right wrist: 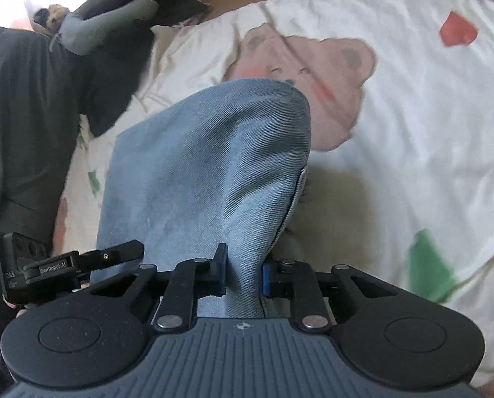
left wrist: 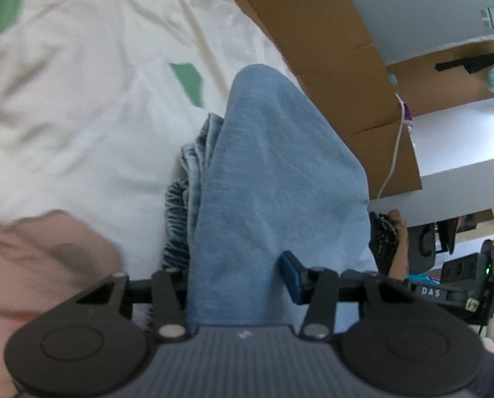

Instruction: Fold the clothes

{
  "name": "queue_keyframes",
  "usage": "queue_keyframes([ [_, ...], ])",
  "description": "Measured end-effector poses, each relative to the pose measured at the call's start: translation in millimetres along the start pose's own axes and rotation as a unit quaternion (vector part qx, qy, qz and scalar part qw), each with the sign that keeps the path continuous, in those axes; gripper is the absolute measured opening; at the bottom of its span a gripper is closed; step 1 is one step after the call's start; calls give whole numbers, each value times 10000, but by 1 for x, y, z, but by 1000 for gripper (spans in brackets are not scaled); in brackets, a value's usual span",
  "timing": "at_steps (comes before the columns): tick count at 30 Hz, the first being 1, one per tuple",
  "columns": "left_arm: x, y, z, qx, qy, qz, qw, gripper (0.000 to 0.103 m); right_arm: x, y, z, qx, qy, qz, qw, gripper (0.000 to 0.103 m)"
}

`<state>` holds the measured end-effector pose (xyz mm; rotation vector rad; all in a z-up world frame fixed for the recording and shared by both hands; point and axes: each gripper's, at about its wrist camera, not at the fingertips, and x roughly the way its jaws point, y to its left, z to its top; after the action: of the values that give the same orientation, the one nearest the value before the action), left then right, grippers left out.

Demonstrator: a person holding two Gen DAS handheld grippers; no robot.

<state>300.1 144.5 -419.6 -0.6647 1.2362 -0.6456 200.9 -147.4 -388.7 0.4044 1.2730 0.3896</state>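
We are partway through folding a pair of light blue jeans (right wrist: 207,172) on a bed covered by a cream sheet (right wrist: 396,116) printed with a pink bear and green and red patches. In the right wrist view, our right gripper (right wrist: 243,273) has its jaws clenched on a bunched ridge of denim at the bottom centre of the frame. In the left wrist view, our left gripper (left wrist: 237,278) has denim between its wider-set jaws, apparently grasped, though its left finger is hidden. The jeans drape up from both grippers, lifted off the sheet. We judge the fold is under way: the cloth is still to be laid flat. Dark clothing (right wrist: 31,116) lies at the left of the frame.
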Motion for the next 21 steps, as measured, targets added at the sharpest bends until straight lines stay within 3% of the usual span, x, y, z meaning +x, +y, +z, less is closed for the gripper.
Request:
queue_keyframes([
  [8, 53, -42, -6, 469, 311, -255, 9981, 49, -32, -30, 21, -369, 668, -691, 9947, 19],
  [12, 72, -59, -12, 677, 516, -345, 9958, 49, -47, -54, 31, -265, 490, -761, 9955, 19],
  [16, 83, -75, -22, 1135, 657, -184, 9912, 49, -51, -89, 28, 21, 300, -969, 9948, 30],
  [19, 84, -71, -17, 874, 689, -214, 9936, 46, -52, -115, 16, 86, 164, -957, 9952, 34],
  [21, 76, -69, -16, 784, 691, -165, 9944, 45, -52, -126, 13, 68, 147, -734, 9972, 38],
])
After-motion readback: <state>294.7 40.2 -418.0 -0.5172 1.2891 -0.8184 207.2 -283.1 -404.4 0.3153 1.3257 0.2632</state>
